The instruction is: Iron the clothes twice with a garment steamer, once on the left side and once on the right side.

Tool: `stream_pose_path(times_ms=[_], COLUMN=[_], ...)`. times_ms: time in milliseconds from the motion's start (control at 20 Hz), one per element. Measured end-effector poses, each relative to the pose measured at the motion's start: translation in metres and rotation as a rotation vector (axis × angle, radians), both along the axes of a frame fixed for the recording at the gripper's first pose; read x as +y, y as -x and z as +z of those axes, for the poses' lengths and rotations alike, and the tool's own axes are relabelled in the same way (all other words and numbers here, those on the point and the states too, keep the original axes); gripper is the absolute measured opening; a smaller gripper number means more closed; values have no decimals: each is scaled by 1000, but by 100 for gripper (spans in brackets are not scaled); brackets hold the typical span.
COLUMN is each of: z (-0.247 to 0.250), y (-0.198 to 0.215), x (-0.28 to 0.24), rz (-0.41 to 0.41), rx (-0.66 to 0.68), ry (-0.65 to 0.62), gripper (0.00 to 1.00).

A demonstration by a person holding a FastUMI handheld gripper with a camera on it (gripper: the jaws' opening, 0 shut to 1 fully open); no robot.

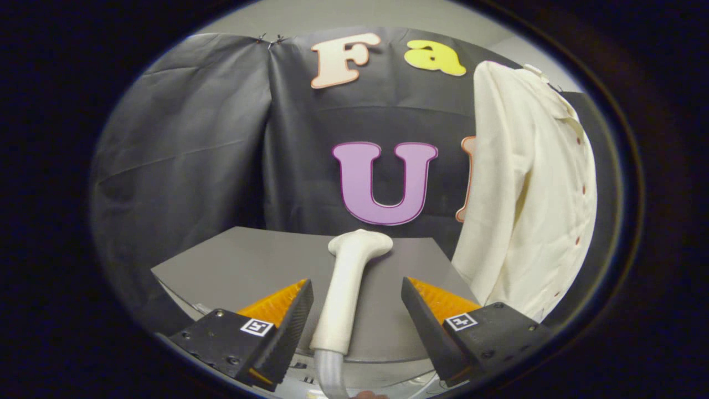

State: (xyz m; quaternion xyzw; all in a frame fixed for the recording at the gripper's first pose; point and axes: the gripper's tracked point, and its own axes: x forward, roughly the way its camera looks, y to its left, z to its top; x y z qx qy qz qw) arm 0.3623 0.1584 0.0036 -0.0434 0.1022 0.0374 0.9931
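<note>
The gripper (357, 310) hangs low over a grey desk (232, 266), its fingers spread wide and pressing on nothing. Lying in the open gap between them is the garment steamer (346, 293), a pale cream wand stretched out on the desk top. Its handle runs back toward the gripper, and its broader head (363, 243) points away, lying beyond the fingertips near the far edge of the desk. There is clear space on either side of the handle, so neither finger touches it. At the near end the handle gives way to a translucent hose (330, 377) that drops down below the fingers.

Off to the right, past the right finger, hangs the shirt (526, 194), a cream, long-sleeved one with a collar at the top and a row of small dark red buttons (581, 189) running down its front. It hangs upright in front of the black cloth wall (194, 155), and its lower part drops past the right corner of the desk. The shirt is well apart from the steamer and from both fingers.

There is no basket, box or other container here; the steamer lies straight on the desk top
</note>
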Motion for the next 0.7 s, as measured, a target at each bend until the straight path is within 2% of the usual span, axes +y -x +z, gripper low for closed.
stream_pose_path(times_ms=[150, 300, 350, 450, 600, 700], z=[-12, -25, -27, -38, -45, -42], y=[-18, -28, -31, -31, -35, -35], x=[13, 18, 16, 8, 9, 15], rz=[-9, -26, -40, -71, -85, -49], rx=[69, 125, 137, 186, 216, 212], ry=[-19, 21, 45, 112, 91, 49], gripper=[97, 98, 93, 72, 41, 35])
